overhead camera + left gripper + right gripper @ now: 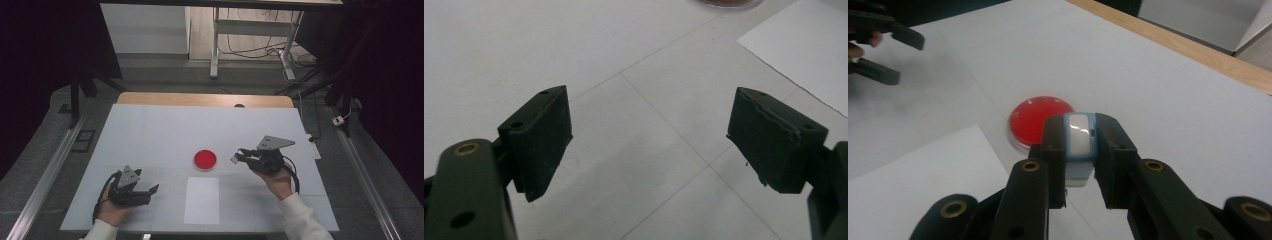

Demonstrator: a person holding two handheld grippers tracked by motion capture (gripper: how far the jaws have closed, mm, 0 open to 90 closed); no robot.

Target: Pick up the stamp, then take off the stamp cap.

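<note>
My right gripper (1079, 131) is shut on a small white and light-blue block (1079, 150), held just above the table. Beyond its tips lies a round red dish (1040, 119), and a white sheet of paper (923, 182) lies to the near left. From above, the right gripper (240, 156) hovers just right of the red dish (205, 159), the block (235, 159) at its tip. The left gripper (152, 193) rests low at the front left, left of the paper (202, 200). Its jaws (649, 135) stand wide open with bare table between them.
A white cover (165, 130) with faint seams spreads over the table, and a wooden edge (205, 99) shows at the far side. The left gripper (878, 40) appears far off in the right gripper view. Table legs and cables (260, 50) stand beyond.
</note>
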